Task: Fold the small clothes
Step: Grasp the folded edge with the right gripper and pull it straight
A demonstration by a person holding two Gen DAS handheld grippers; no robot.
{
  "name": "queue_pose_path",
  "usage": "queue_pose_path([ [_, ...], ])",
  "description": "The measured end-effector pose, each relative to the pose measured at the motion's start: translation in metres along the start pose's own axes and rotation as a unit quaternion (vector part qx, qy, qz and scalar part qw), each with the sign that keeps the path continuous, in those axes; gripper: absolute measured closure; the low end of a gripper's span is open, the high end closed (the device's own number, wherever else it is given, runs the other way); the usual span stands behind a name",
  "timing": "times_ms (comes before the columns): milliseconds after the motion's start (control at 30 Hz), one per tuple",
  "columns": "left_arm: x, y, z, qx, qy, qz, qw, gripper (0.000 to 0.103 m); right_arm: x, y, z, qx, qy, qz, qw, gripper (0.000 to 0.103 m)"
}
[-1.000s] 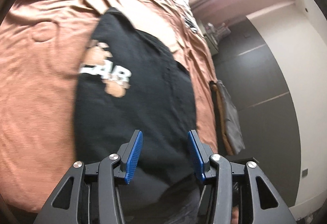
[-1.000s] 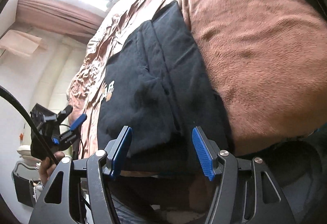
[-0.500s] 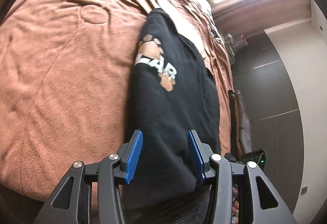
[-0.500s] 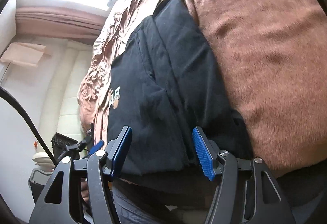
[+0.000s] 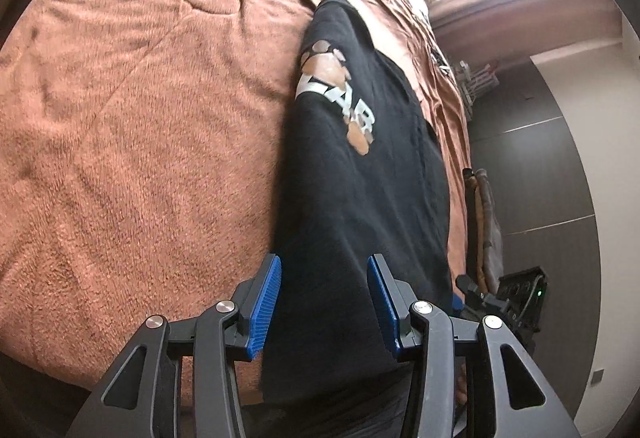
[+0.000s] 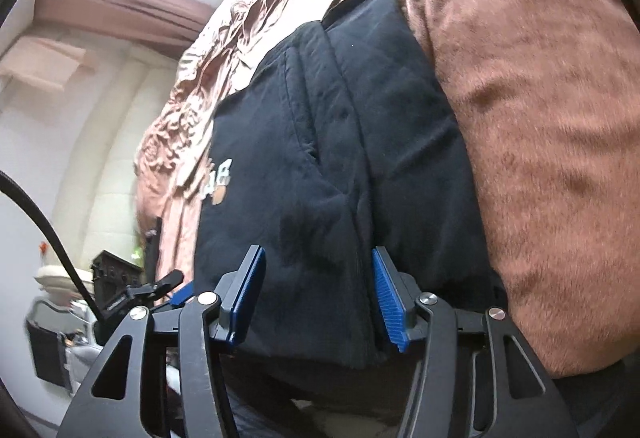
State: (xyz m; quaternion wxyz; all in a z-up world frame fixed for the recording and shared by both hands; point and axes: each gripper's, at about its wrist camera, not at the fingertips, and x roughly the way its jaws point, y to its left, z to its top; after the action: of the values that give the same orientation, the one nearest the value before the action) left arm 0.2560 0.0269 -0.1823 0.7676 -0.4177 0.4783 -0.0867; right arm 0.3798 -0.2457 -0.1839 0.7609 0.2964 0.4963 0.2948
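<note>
While the black garment (image 5: 360,198) lies lengthwise ahead on the bed (image 5: 140,138), both hand-held grippers straddle its near hem. The left hand-held gripper (image 5: 324,302) stands released; the right hand-held gripper (image 6: 316,298), its jaws just narrowing, clamps nothing yet.

A folded black fleece garment (image 6: 320,158) lies on a brown plush blanket (image 6: 540,118). The right gripper (image 6: 318,298), blue-padded jaws apart and just closing, hangs over its near edge, pads not pressing.

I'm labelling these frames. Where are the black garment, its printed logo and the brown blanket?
black garment (image 5: 360,222): left wrist view, middle of its body
printed logo (image 5: 340,94): left wrist view, white lettering
brown blanket (image 6: 540,98): right wrist view, bare fleece
</note>
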Motion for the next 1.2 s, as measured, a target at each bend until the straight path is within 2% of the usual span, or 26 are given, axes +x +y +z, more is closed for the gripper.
queue_pose_path([
  [100, 0.0, 0.001, -0.002, 0.002, 0.001, -0.001, 1.0, 0.057, 0.008, 0.008, 0.003, -0.016, 0.007, -0.015, 1.0, 0.063],
  [167, 0.001, 0.001, -0.002, 0.004, 0.001, -0.002, 1.0, 0.057, 0.012, 0.013, 0.006, -0.026, 0.012, -0.034, 0.999, 0.075],
  [233, 0.001, 0.002, -0.002, 0.003, 0.002, -0.001, 1.0, 0.059, 0.012, 0.019, 0.006, -0.039, 0.014, -0.047, 0.998, 0.094],
  [300, 0.002, 0.002, -0.002, 0.003, 0.002, -0.002, 1.0, 0.059, 0.009, 0.026, 0.006, -0.057, 0.006, -0.05, 0.997, 0.098],
  [633, 0.002, -0.008, 0.002, 0.018, 0.005, -0.007, 0.9998, 0.059, -0.021, 0.043, 0.0, -0.082, -0.023, -0.052, 0.995, 0.1],
  [1200, 0.018, -0.031, -0.002, 0.058, 0.018, 0.015, 0.998, 0.059, -0.062, 0.005, -0.034, -0.046, -0.034, -0.061, 0.996, 0.1],
])
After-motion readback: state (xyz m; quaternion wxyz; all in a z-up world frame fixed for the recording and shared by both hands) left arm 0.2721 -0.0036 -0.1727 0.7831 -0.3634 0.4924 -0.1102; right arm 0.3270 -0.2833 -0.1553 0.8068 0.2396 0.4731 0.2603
